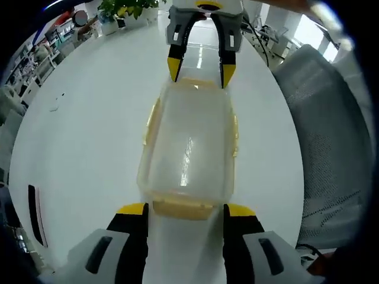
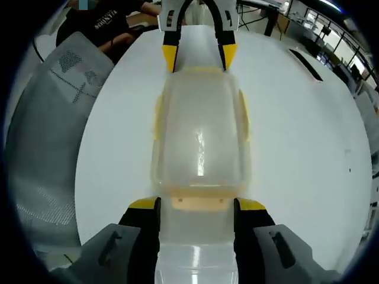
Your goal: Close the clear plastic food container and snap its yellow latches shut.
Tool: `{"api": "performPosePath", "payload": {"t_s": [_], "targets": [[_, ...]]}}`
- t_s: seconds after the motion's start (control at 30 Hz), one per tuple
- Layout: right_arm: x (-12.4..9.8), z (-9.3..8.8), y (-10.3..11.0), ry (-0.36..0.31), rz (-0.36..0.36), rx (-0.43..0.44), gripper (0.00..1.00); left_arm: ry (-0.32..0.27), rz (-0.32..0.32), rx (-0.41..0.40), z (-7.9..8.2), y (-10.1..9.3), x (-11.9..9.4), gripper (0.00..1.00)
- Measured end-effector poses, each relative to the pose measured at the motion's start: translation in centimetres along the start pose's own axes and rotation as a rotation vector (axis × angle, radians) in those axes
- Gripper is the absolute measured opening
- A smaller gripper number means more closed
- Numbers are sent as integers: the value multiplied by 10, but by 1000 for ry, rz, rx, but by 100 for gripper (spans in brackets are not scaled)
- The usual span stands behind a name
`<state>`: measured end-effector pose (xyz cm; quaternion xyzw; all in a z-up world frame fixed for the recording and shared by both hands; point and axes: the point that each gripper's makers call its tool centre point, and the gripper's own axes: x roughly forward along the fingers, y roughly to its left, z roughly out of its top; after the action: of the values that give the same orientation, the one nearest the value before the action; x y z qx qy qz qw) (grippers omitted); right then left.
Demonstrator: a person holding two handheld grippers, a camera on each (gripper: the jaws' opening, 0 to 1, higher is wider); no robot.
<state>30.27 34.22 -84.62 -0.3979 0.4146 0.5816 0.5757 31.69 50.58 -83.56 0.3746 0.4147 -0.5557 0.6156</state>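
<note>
The lidded clear plastic food container (image 1: 188,148) is flanked at 6 and 12 o'clock by the left tool (image 1: 186,216) and right tool (image 2: 196,213), both wide; end yellow latches (image 2: 200,203) are judged unsnapped.

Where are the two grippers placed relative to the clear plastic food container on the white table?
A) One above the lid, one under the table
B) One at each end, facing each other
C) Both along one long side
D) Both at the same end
B: in the left gripper view, the left gripper sits at the near end of the clear plastic food container while the right gripper stands at its far end, jaws pointing back.
</note>
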Motion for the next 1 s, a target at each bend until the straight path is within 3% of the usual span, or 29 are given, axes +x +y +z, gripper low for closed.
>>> {"api": "performPosePath", "payload": {"t_s": [0.23, 0.37, 1.0], "targets": [[1, 2, -3, 1, -10, -2, 41, 12, -6, 50, 1, 0, 4, 41], [1, 1, -4, 16, -22, -24, 39, 18, -4, 74, 2, 0, 6, 34], [1, 2, -6, 79, -19, -28, 35, 52, -26, 48, -2, -4, 6, 33]]}}
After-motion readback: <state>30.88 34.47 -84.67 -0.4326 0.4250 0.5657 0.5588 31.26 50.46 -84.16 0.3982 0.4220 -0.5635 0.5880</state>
